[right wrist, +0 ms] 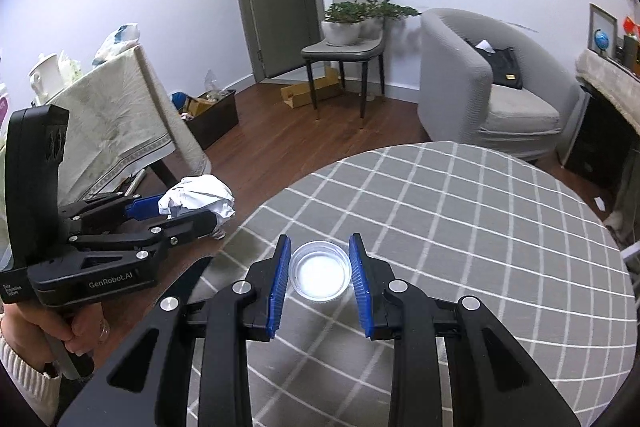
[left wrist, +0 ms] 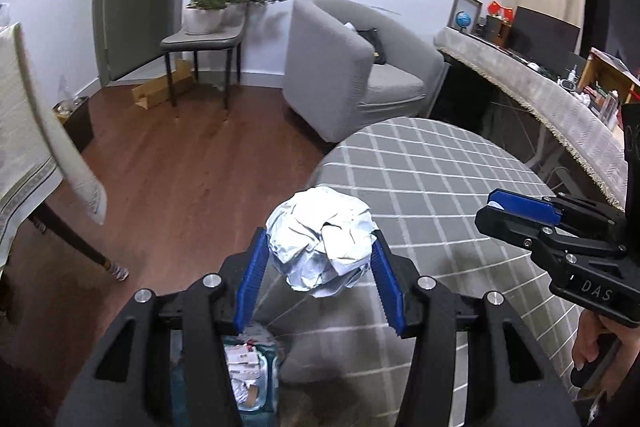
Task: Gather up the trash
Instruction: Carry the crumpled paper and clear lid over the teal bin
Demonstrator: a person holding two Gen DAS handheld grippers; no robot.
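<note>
Crumpled paper ball [left wrist: 320,247]: white, matt, creased and rough, some folds with a faint sheen.
Small round cup [right wrist: 320,273]: clear glossy plastic, smooth, whitish inside.
Left gripper [left wrist: 318,283]: matt black plastic frame, bright metal bolt heads, blue ribbed pads.
Right gripper [right wrist: 320,283]: same matt black plastic, metal bolts, blue ribbed pads.
Tablecloth [right wrist: 460,227]: grey woven cloth, matt, white grid lines.
Floor [left wrist: 180,155]: brown wood, smooth, slight gloss.
Armchair [left wrist: 352,67], far: grey cloth, matt, finely textured.
Bin [left wrist: 256,371], near, below left gripper: teal, smooth; material unclear.

Crumpled white paper ball [left wrist: 322,241] and clear round plastic cup [right wrist: 320,270], both gripped.
</note>
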